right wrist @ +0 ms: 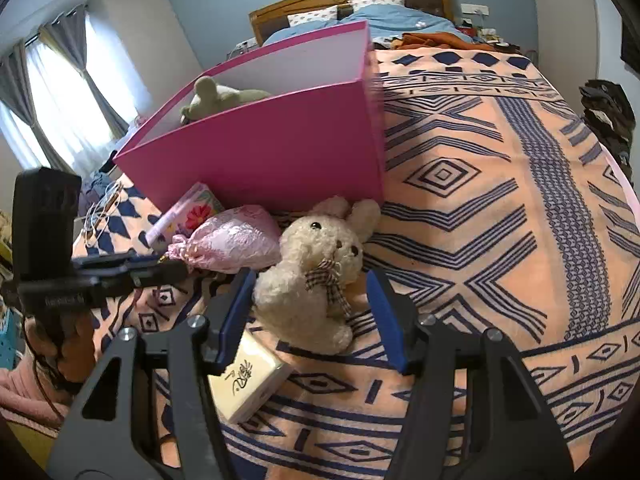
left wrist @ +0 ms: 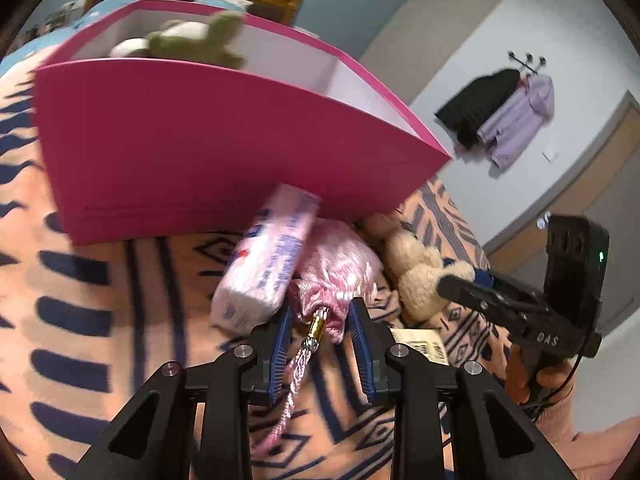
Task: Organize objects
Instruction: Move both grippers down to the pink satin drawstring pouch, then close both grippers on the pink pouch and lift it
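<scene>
Left claw (left wrist: pixel 320 320) stands apart, its jaws flanking the gathered neck of the pink satin pouch (left wrist: pixel 340 268) on the bed. Right claw (right wrist: pixel 312 300) is likewise apart around the cream plush rabbit (right wrist: pixel 316 272). Behind both sits the pink box (right wrist: pixel 280 148), holding a green plush toy (right wrist: pixel 216 98).

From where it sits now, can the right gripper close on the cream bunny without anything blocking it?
Probably yes. The right gripper is open, with the cream bunny already lying between its fingers on the bedspread. The pink pouch and a small box lie close on the left but seem outside the fingers.
</scene>
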`<state>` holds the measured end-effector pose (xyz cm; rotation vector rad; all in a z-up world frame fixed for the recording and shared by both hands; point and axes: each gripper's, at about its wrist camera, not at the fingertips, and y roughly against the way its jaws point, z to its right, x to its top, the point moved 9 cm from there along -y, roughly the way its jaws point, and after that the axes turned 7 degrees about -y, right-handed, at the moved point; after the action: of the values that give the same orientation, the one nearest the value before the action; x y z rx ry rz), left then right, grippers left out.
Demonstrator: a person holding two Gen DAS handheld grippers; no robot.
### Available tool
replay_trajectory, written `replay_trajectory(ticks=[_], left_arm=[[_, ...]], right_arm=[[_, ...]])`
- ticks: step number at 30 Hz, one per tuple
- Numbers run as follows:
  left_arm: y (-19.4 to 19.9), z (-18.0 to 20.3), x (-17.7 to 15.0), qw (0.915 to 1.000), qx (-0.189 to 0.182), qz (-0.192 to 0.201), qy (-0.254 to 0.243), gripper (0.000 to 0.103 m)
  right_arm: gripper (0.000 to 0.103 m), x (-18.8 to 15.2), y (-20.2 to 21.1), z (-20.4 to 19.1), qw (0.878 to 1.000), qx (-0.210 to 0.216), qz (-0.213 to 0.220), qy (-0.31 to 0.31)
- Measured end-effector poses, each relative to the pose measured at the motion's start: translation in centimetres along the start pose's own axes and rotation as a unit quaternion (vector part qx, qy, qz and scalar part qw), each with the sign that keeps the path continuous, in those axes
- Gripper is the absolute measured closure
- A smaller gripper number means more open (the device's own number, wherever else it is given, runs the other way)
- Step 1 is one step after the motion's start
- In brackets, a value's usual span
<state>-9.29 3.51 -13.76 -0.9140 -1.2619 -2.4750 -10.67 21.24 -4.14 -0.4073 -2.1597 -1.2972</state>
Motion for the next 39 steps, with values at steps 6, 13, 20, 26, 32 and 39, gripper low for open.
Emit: replay_trajectory(ticks=[6, 13, 20, 26, 32, 39], left_arm=[[-0.2, -1.7, -0.1, 0.9998, 0.000, 0.002, 0.020, 0.076], [-0.8, 0.7, 0.2, 0.9997, 0.008, -0.004, -0.021, 0.057], [-1.4, 0.7, -0.2, 0.9991, 0.020, -0.018, -0.033, 0.050], [-2.2, 0.8, -0.3, 0.9987, 0.024, -0.029, -0.035, 0.050], [-2.5, 0.8, 0.1, 0.9981, 0.035, -0.033, -0.038, 0.057], [-2.4, 0.7, 0.2, 0.9983, 0.033, -0.034, -0.032, 0.065]], right_arm=[[0.044, 0.1, 0.2, -2.1, 0.999, 0.018, -0.002, 0.036], [0.044, 1.7, -0.1, -5.3, 0.996, 0.042, 0.009, 0.083], [0.044, 3.1, -3.3, -6.6, 0.992, 0.062, -0.034, 0.105], [0.044, 3.1, -6.3, -7.0, 0.988, 0.065, -0.080, 0.115], [0.044, 2.2, -8.7, -6.5, 0.984, 0.059, -0.121, 0.116], [0.062, 1.2, -8.2, -6.6, 0.983, 0.082, -0.119, 0.111]])
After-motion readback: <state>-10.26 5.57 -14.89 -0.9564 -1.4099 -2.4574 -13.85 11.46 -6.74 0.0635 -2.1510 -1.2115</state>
